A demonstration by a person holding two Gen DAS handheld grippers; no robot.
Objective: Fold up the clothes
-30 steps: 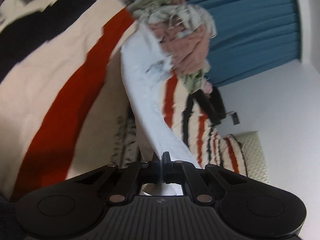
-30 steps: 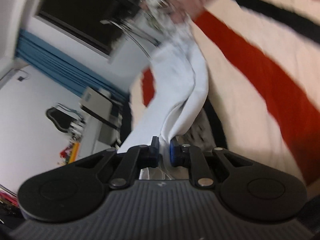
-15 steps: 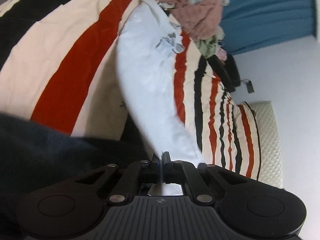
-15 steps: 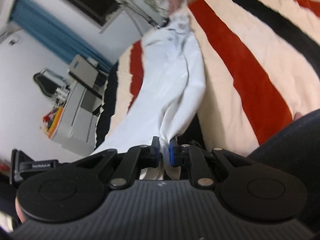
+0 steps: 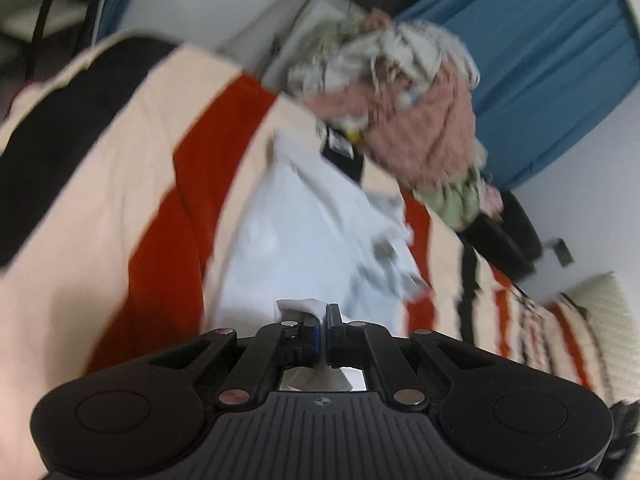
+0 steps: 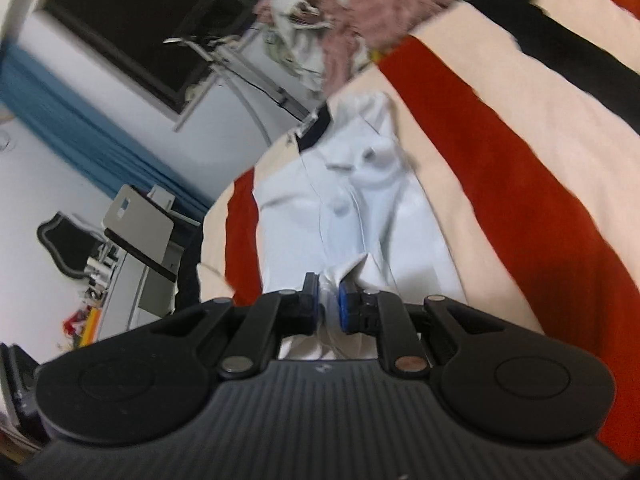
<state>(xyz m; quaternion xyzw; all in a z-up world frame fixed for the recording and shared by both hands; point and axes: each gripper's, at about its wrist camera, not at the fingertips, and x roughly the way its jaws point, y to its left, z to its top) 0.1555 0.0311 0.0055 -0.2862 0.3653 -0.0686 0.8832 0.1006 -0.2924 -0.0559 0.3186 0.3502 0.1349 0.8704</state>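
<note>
Both tongs, left [image 5: 323,314] and right [image 6: 329,294], still pinch the white garment [image 5: 304,236], which now lies flatter on the striped bed [image 5: 120,184], its black collar newly visible.

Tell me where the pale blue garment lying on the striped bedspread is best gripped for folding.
At its near hem corners, coming in low from the near end. The pale blue garment lies lengthwise away from both cameras, and the left gripper and right gripper are each pinching bunched fabric there.
</note>
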